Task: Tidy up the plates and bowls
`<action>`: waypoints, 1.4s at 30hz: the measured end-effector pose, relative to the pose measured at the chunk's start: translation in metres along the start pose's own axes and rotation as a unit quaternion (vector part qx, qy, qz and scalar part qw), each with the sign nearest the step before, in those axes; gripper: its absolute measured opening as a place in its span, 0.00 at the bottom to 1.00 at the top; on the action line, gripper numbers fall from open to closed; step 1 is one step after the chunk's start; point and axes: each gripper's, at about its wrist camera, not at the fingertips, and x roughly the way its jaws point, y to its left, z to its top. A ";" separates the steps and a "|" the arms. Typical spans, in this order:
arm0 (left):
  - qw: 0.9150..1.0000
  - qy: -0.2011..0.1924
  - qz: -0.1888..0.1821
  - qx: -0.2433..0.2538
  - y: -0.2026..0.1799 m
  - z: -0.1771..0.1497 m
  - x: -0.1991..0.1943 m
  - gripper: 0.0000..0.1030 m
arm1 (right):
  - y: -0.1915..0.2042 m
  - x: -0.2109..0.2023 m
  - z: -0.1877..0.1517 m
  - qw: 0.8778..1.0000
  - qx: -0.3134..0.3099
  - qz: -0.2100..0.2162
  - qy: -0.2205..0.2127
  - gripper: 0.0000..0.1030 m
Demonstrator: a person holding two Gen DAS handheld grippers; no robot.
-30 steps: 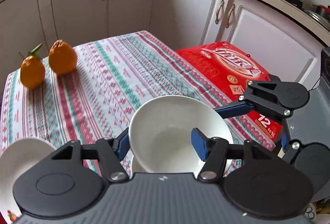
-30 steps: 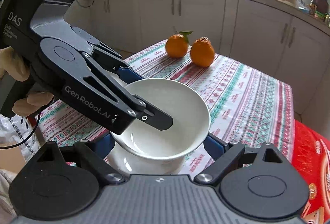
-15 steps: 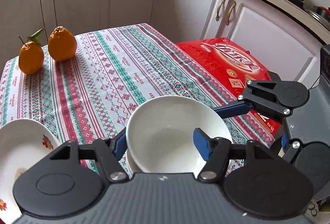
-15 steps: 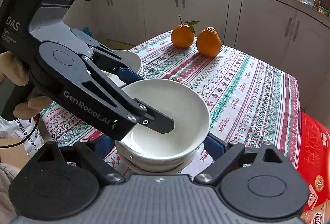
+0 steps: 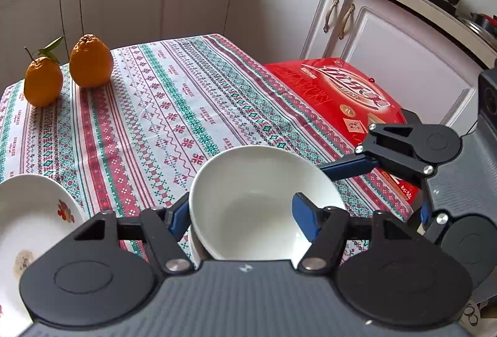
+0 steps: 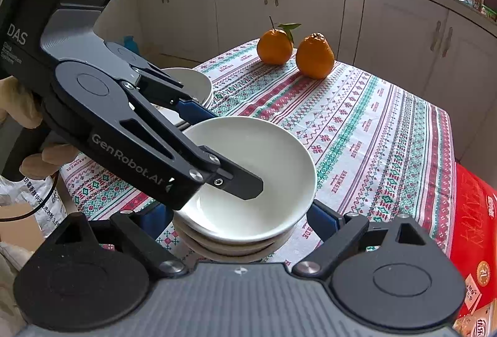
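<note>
A plain white bowl point(image 5: 248, 197) sits nested on top of a short stack of white bowls point(image 6: 236, 247) on the patterned tablecloth. My left gripper point(image 5: 242, 217) straddles the top bowl's wall, one finger outside the rim and one finger point(image 6: 242, 186) hovering inside it. Its jaws are opening and the inner pad stands clear of the bowl. My right gripper point(image 6: 239, 222) is open, with one blue pad on either side of the stack and a gap showing at the right pad. In the left wrist view, one right finger point(image 5: 351, 166) reaches the bowl's right rim.
White plates point(image 6: 195, 82) with a flower print point(image 5: 31, 219) lie left of the bowls. Two oranges point(image 5: 90, 60) point(image 6: 275, 47) stand at the table's far end. A red box point(image 5: 341, 95) lies beyond the table's right edge. A gloved hand point(image 6: 18, 107) holds the left gripper. Cabinets surround the table.
The top bowl has come down and settled into the stack. The left jaws have spread a little. The right gripper has stayed where it was.
</note>
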 end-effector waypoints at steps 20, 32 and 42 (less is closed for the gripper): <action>0.999 -0.032 -0.038 0.018 -0.003 -0.001 -0.019 0.78 | 0.000 -0.016 -0.015 1.000 0.011 -0.012 -0.011 1.00; 0.995 -0.063 0.007 0.079 -0.009 -0.034 -0.061 0.93 | -0.007 -0.013 -0.028 1.000 -0.010 -0.002 0.016 1.00; 0.993 0.019 0.032 0.114 0.001 -0.074 -0.024 0.93 | -0.008 0.019 -0.034 0.997 -0.049 0.002 0.058 1.00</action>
